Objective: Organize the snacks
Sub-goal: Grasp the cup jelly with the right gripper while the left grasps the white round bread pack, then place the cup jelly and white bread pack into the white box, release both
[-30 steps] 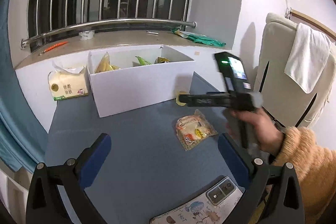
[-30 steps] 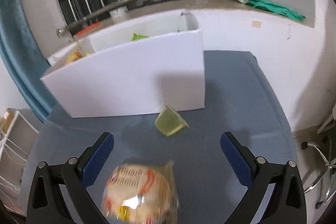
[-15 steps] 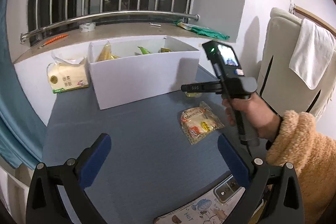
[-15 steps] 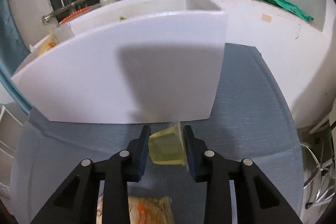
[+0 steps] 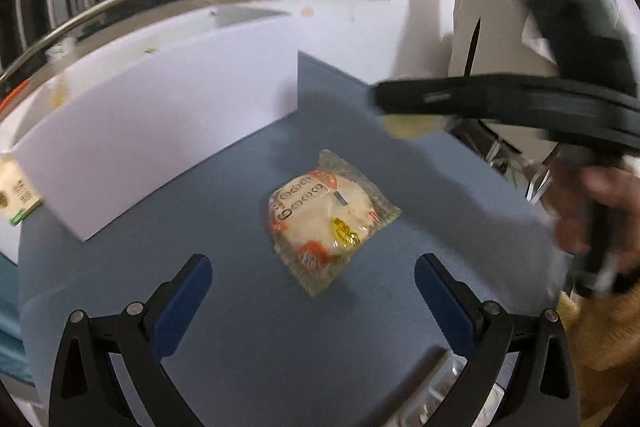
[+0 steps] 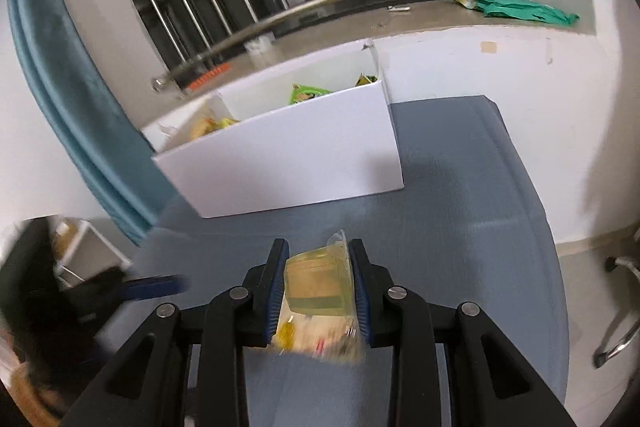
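Observation:
A clear packet with a round white cake and orange print [image 5: 328, 223] lies flat on the blue-grey table [image 5: 240, 347]. My left gripper [image 5: 314, 287] hangs open just short of it, with nothing between its blue fingers. My right gripper [image 6: 316, 267] is shut on a small yellow jelly cup [image 6: 316, 287] and holds it above the table; the same packet [image 6: 316, 339] shows blurred beneath it. From the left wrist view the right gripper [image 5: 384, 103] is a dark blurred bar with the yellow cup [image 5: 408, 127] at its tip. The white divided box [image 6: 288, 155] stands behind, with several snack bags inside.
A tissue pack [image 5: 16, 195] sits left of the box [image 5: 160, 131]. Behind it run a window sill with a green cloth [image 6: 520, 7] and a steel rail. A cream chair [image 5: 492, 7] stands right of the table, a blue curtain [image 6: 60, 87] to the left.
The right gripper shut on the yellow cup beside the box and lifted it back over the packet. The left gripper dropped and moved in towards the packet, still open.

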`<control>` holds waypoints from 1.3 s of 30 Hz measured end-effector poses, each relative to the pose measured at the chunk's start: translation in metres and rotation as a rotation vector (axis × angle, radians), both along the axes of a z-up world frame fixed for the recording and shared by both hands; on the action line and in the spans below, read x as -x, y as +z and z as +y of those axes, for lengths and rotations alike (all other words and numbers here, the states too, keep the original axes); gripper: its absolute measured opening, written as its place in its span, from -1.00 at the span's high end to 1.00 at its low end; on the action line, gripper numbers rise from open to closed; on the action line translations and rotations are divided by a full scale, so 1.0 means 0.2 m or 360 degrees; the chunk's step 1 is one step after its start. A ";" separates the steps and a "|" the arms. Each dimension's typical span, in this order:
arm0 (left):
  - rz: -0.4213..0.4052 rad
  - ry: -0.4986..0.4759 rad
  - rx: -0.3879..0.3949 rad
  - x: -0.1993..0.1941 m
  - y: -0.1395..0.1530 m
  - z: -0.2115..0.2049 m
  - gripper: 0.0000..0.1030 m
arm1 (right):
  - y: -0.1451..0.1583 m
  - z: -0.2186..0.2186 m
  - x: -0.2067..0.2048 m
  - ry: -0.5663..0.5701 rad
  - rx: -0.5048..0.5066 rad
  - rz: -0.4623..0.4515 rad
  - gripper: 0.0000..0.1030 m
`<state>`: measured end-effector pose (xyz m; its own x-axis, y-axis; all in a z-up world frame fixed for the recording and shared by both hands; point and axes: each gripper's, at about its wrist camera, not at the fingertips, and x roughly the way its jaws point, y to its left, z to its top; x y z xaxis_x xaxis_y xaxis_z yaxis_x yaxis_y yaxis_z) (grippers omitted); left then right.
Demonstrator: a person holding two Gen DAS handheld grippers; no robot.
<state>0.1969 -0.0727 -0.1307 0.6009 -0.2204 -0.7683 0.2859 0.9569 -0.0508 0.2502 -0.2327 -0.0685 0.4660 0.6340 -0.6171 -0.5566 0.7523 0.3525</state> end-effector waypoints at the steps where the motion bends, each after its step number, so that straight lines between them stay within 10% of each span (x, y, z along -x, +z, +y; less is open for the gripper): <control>1: 0.0014 -0.0015 -0.0038 -0.04 -0.02 -0.03 -1.00 | 0.02 -0.03 0.02 -0.0008 -0.0020 -0.0007 0.37; 11: 0.0202 -0.0088 -0.0174 -0.32 -0.14 -0.16 -1.00 | 0.14 -0.30 0.25 -0.0084 -0.0119 -0.0072 0.37; 16: 0.0203 -0.0041 -0.0070 -0.33 -0.13 -0.08 -0.49 | 0.13 -0.34 0.27 -0.0105 -0.0114 -0.0078 0.37; 30: -0.0263 0.0175 0.0191 -0.01 0.39 0.34 -0.48 | 0.11 -0.19 0.19 -0.0033 -0.0161 -0.0039 0.37; 39: -0.0440 0.0443 0.0323 -0.25 0.69 0.72 -0.48 | 0.33 0.09 -0.12 0.0033 -0.0301 -0.0057 0.37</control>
